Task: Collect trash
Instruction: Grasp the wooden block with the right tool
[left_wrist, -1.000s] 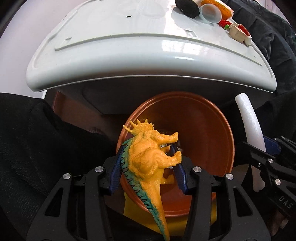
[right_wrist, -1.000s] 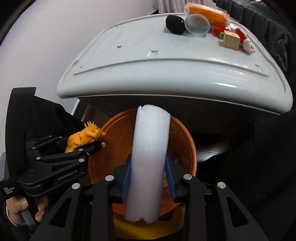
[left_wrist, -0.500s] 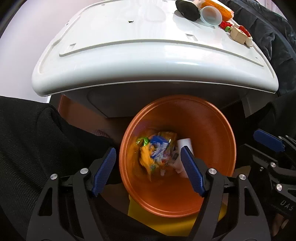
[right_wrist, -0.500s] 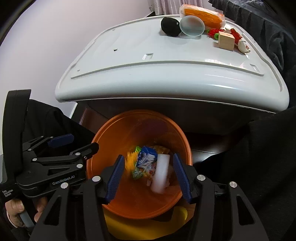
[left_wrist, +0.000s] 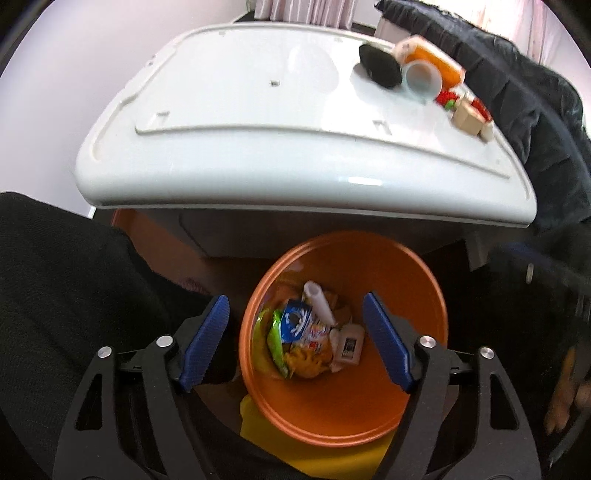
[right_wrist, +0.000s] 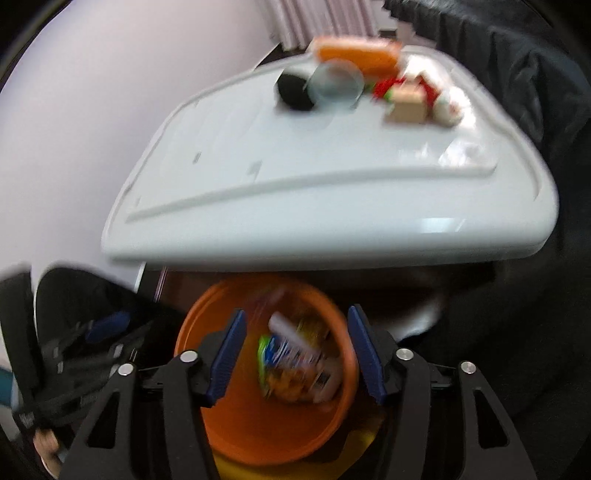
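Dinosaur (left_wrist: 306, 363), foam tube (left_wrist: 320, 301) dropped into orange bin (left_wrist: 424, 295); left gripper (left_wrist: 301, 343), right gripper (right_wrist: 295, 350) just opened wide, empty.

We see the left claw (left_wrist: 295, 341) and right claw (right_wrist: 295, 350) as matching black skeletal frames with cut-outs. Each carries ribbed blue pads (left_wrist: 388, 347) and round silver screws (left_wrist: 164, 340). Dark clothing (left_wrist: 66, 280) is worn.
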